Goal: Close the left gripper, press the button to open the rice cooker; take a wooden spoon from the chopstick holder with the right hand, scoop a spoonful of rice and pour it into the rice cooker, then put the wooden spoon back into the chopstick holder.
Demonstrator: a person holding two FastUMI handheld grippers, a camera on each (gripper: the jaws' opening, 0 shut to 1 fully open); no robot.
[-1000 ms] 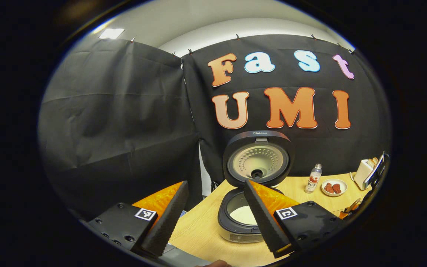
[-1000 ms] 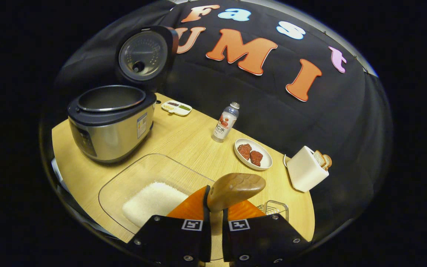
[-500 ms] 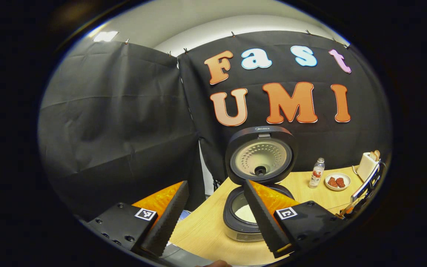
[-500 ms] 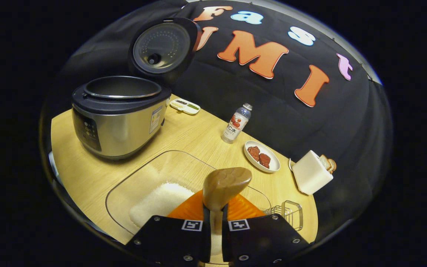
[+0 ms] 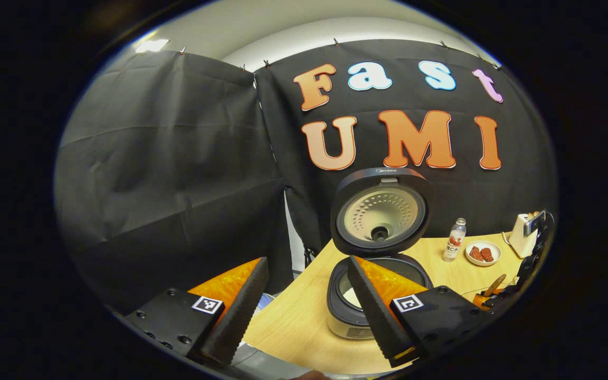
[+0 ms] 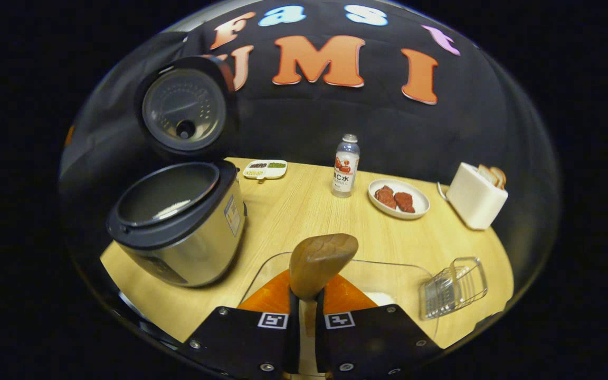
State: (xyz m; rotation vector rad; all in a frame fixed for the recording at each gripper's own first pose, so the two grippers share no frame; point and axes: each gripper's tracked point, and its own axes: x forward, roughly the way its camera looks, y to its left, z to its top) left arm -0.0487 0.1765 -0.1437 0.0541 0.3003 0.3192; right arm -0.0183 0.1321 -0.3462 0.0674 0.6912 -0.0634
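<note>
My right gripper (image 6: 306,295) is shut on the handle of the wooden spoon (image 6: 322,258), whose bowl stands up above the fingers; no rice shows on it. The rice cooker (image 6: 177,227) stands open at the left, its lid (image 6: 185,108) upright, and a little white rice lies in the pot. Under the spoon is a clear rice container (image 6: 399,279), and the wire chopstick holder (image 6: 454,287) stands to its right. My left gripper (image 5: 306,261) hangs open and empty before the open cooker (image 5: 378,295). The spoon (image 5: 494,285) shows at far right there.
On the wooden table (image 6: 304,211) stand a water bottle (image 6: 345,166), a plate with red pieces (image 6: 399,198), a white toaster with bread (image 6: 475,195) and a small divided dish (image 6: 264,169). The table's near edge runs just below the cooker.
The right gripper has swung with the spoon, so the cooker sits nearer at its left and the wire holder is now fully in view. The left gripper drifted slightly; it stays open.
</note>
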